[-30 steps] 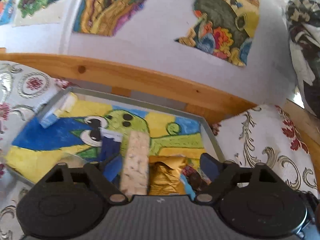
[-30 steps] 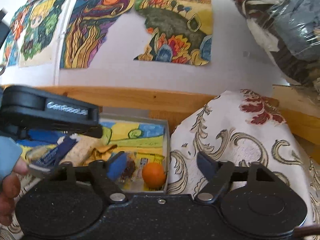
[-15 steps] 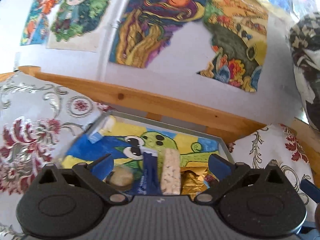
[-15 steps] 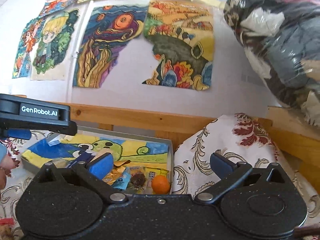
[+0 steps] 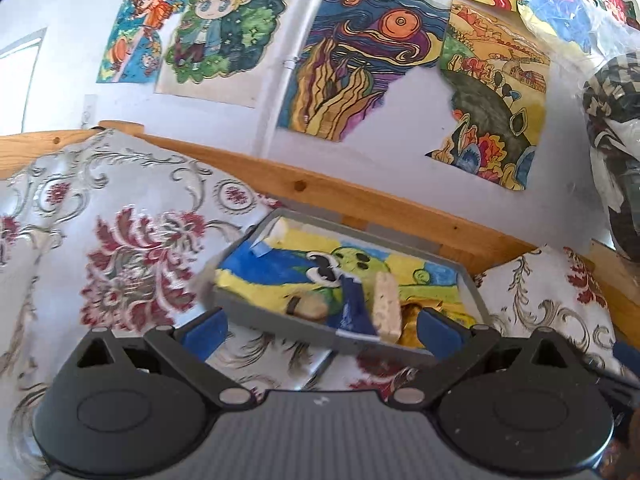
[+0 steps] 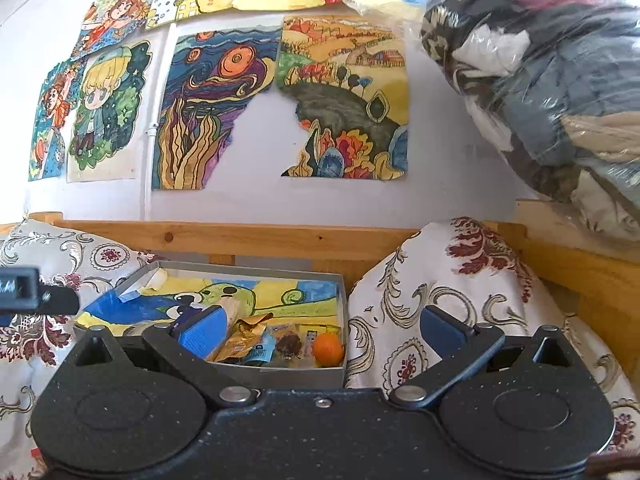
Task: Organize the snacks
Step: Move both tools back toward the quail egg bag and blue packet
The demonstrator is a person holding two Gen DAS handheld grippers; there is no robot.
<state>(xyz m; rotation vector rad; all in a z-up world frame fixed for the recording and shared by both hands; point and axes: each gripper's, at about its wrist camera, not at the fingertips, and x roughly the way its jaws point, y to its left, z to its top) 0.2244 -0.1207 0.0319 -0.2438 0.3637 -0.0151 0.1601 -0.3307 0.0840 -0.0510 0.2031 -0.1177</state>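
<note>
Both tongs wide, empty: left tongs point(image 5: 320, 326), right tongs point(image 6: 322, 330). Grey box point(image 6: 280, 374) on patterned cloth point(image 5: 132, 248); orange point(image 6: 328, 349) at near right corner, cracker bar point(image 5: 386, 306) beside blue packet point(image 5: 354, 308).

The left gripper point(image 5: 320, 330) now sits back from the grey tray point(image 5: 280, 322), its blue pads wide apart and empty, where a second ago it hung right over the snacks. The right gripper point(image 6: 320, 330) is also farther from that tray, which shows whole, its orange fruit point(image 6: 328, 349) smaller.
</note>
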